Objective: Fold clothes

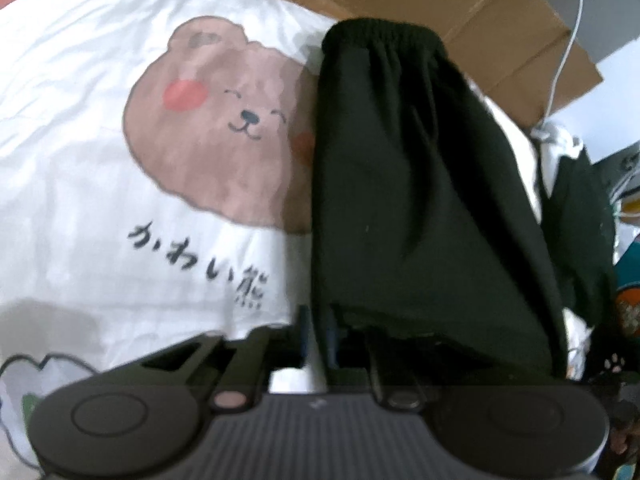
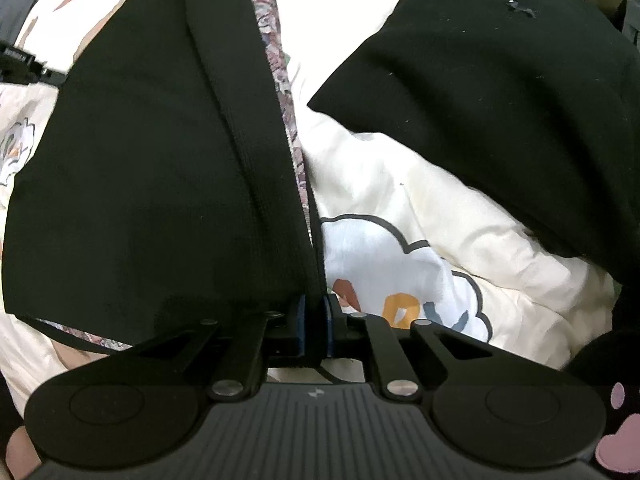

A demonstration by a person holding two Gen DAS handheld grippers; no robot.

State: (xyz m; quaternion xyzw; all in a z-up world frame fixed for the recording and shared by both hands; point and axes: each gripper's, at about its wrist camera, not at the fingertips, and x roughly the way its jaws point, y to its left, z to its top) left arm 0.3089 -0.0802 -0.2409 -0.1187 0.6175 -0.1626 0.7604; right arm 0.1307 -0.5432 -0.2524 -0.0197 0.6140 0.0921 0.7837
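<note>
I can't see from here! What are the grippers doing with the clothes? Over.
Left gripper shut on black garment. Right gripper shut on its ribbed edge. Garment partly lifted over bear blanket. Nothing in the way.

Both wrist views look steeply down, close, sharing bedsheet [image 1: 80, 120].

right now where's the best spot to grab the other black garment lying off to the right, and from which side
A judgement: take the black garment by its pointed corner nearest the middle of the right wrist view, coming in from the bare cream bedsheet side. That corner lies flat and exposed, with open sheet beside it. The right gripper is shut on the black pants, so it must let go first.
</note>
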